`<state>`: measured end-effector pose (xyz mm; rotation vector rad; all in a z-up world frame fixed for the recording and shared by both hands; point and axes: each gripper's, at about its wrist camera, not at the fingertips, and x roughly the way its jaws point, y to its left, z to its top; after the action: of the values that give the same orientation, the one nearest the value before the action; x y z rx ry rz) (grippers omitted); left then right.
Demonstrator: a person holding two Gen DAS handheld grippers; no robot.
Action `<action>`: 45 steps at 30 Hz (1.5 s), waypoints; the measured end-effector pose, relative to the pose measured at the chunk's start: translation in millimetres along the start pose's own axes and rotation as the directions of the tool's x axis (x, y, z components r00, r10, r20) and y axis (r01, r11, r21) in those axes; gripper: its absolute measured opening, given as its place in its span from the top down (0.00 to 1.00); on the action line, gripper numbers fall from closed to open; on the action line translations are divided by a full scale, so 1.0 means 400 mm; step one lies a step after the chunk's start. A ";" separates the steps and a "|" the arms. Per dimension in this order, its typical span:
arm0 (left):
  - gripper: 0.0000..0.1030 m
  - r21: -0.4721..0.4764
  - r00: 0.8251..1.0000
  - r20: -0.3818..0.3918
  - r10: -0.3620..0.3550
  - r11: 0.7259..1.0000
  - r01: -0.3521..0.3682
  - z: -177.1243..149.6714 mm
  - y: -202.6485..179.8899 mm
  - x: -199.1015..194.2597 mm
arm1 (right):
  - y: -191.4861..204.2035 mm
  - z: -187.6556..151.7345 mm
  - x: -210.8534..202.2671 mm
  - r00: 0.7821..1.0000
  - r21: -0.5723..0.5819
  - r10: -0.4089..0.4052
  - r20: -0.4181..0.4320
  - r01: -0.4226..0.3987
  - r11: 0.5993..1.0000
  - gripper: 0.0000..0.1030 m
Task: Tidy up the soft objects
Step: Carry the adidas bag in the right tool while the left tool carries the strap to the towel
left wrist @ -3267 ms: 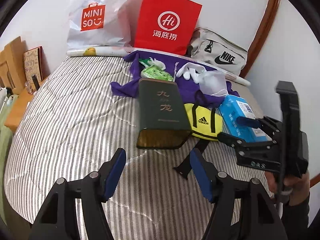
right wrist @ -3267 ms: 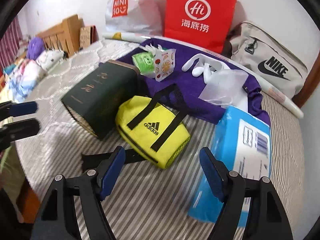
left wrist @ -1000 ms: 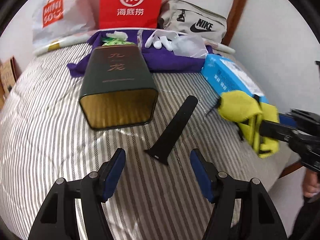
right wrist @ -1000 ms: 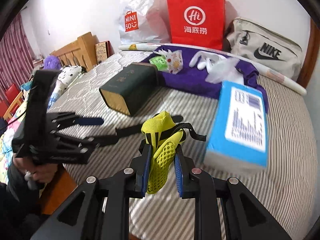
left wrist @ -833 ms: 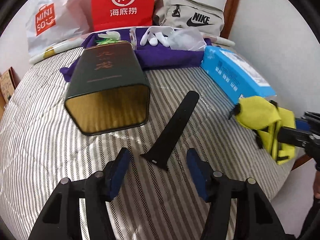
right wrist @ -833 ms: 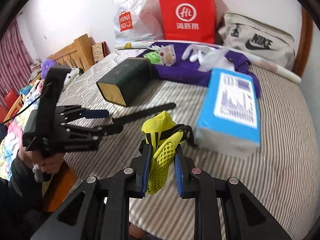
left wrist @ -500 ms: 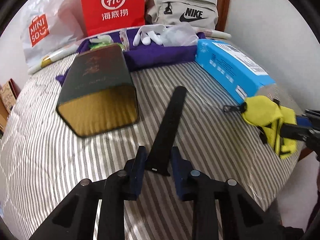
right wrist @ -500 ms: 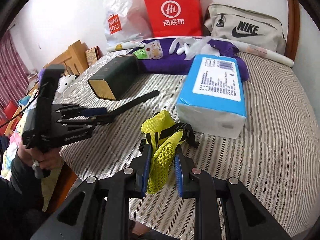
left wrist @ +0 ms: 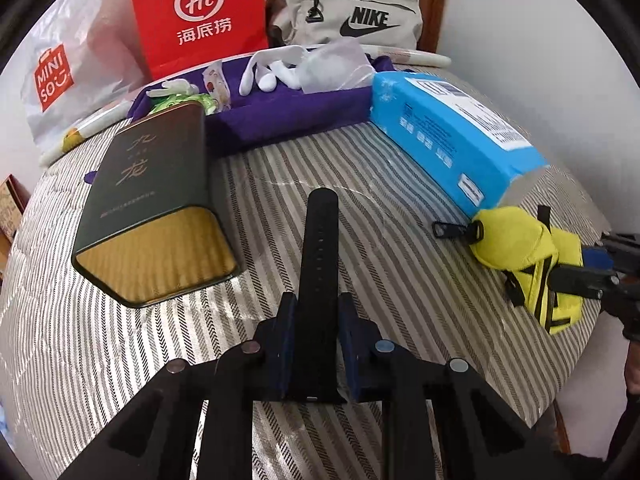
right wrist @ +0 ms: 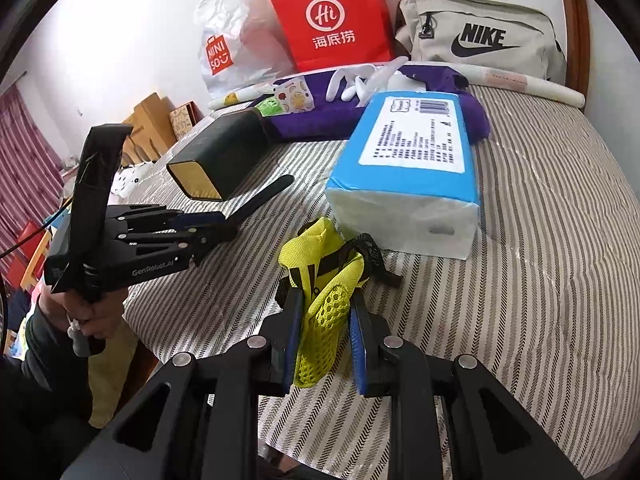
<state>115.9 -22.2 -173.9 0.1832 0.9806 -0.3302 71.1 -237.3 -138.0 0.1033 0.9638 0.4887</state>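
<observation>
My left gripper is shut on the near end of a black strap that lies along the striped bed; it also shows in the right wrist view, with the strap. My right gripper is shut on a crumpled yellow Adidas bag at the bed's front edge; in the left wrist view the bag sits at the right, beside the blue pack. A purple cloth with white gloves lies at the back.
A dark green tin lies left of the strap. A blue tissue pack lies on the right. A red paper bag, a white Miniso bag and a beige Nike bag stand against the wall.
My left gripper has closed on the strap's near end. My right gripper has carried the yellow bag toward the bed's front right, by the blue pack.
</observation>
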 end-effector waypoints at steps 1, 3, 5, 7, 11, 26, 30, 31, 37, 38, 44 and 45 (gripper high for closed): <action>0.80 -0.005 1.000 -0.005 -0.003 1.000 0.003 0.001 0.001 0.001 | -0.002 -0.001 -0.001 1.000 0.002 0.002 0.001 -0.002 1.000 0.78; 0.79 -0.010 1.000 -0.018 -0.009 1.000 0.008 0.012 0.003 0.005 | -0.003 -0.003 -0.003 1.000 0.000 0.004 0.002 -0.004 1.000 0.78; 0.73 -0.018 1.000 -0.022 -0.017 1.000 0.016 0.026 0.003 0.013 | -0.002 -0.003 -0.002 1.000 -0.003 0.005 0.002 -0.005 1.000 0.78; 0.66 -0.018 1.000 -0.015 -0.018 1.000 0.018 0.037 -0.003 0.022 | -0.002 -0.005 -0.001 1.000 -0.003 0.008 0.001 -0.008 1.000 0.78; 0.71 0.001 1.000 0.003 0.021 1.000 -0.021 0.043 -0.024 0.032 | -0.009 -0.006 0.003 1.000 0.008 0.016 -0.001 -0.016 1.000 0.78; 0.81 -0.088 0.997 0.055 -0.051 0.995 0.056 -0.011 0.014 -0.087 | 0.015 -0.010 -0.053 0.999 0.007 0.014 0.040 -0.014 1.000 0.81; 0.81 -0.109 0.996 0.078 -0.039 0.993 0.047 -0.036 0.032 -0.123 | 0.015 -0.014 -0.069 0.999 0.010 -0.015 0.039 0.015 1.000 0.81; 0.81 -0.118 0.996 0.082 -0.037 0.992 0.046 -0.041 0.038 -0.129 | 0.012 -0.014 -0.071 0.999 0.013 -0.024 0.037 0.024 1.000 0.81; 0.81 -0.182 0.997 0.076 -0.012 0.983 0.026 -0.092 0.088 -0.156 | -0.003 -0.025 -0.090 0.998 0.031 -0.052 0.041 0.051 0.998 0.81; 0.81 -0.190 0.997 0.076 -0.007 0.982 0.021 -0.099 0.094 -0.161 | -0.008 -0.025 -0.093 0.997 0.038 -0.056 0.043 0.054 0.998 0.81; 0.81 -0.244 0.997 0.072 0.014 0.970 0.004 -0.133 0.142 -0.172 | -0.022 -0.025 -0.107 0.996 0.053 -0.074 0.050 0.071 0.996 0.81; 0.81 -0.253 0.997 0.072 0.011 0.967 0.008 -0.134 0.148 -0.173 | -0.024 -0.024 -0.108 0.996 0.058 -0.077 0.049 0.074 0.996 0.81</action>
<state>59.6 62.5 -144.9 -0.0608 0.9413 -0.2057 46.4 -266.3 -113.4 0.1284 0.9279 0.3876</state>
